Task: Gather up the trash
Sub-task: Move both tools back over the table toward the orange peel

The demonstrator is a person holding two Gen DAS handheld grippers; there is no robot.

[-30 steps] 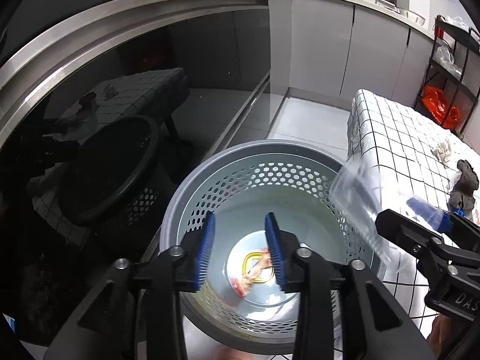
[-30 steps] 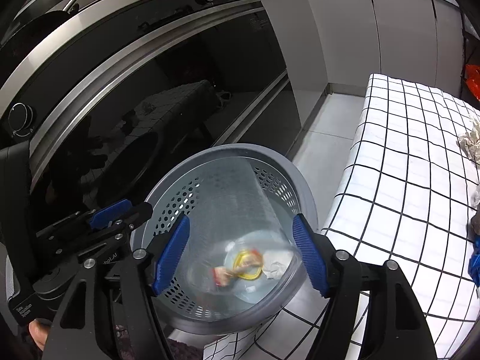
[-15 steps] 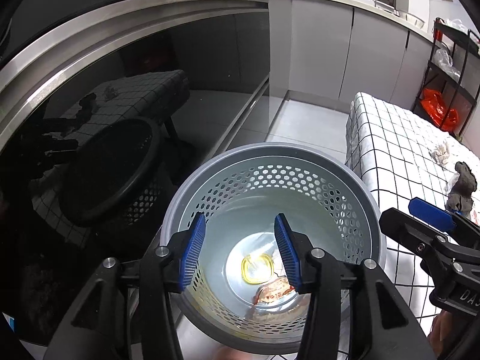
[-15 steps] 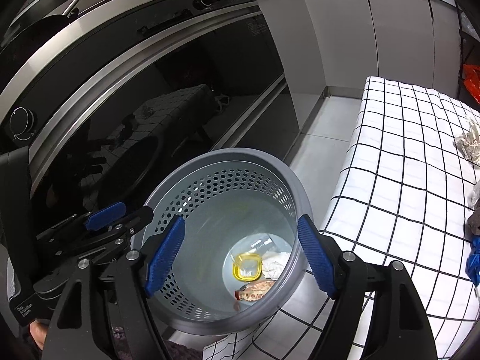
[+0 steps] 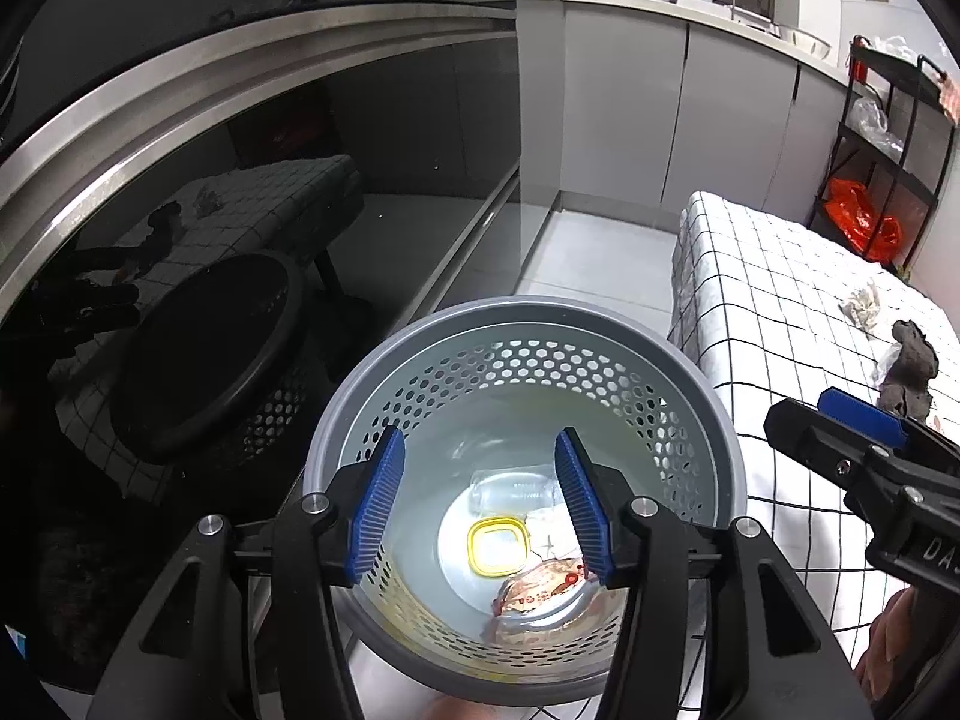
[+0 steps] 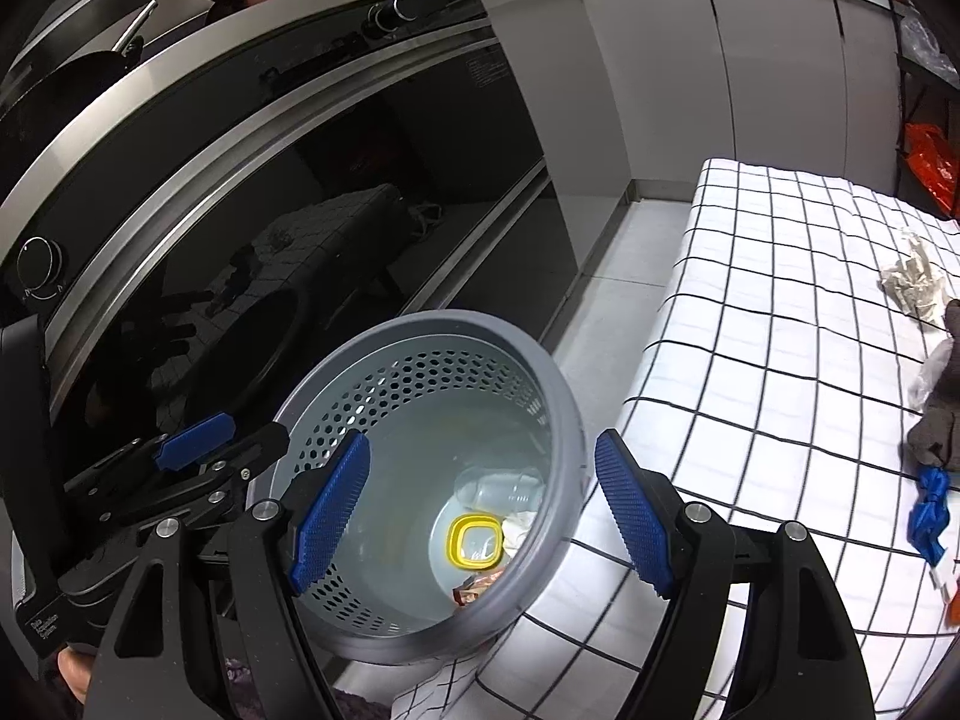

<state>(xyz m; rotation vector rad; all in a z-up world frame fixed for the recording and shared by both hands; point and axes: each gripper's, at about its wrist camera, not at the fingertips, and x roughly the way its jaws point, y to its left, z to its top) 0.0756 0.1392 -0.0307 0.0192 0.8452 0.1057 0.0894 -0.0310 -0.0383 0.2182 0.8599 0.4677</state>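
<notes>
Above the grey bin [image 5: 522, 324], left gripper [image 5: 480, 495] and right gripper [image 6: 480, 516] both gape, holding nothing. Clear cup [image 5: 510, 489] lies inside: deposit judged complete. Next move calls for fetching the crumpled tissue [image 6: 915, 285] from the checked table [image 6: 750, 312]
</notes>
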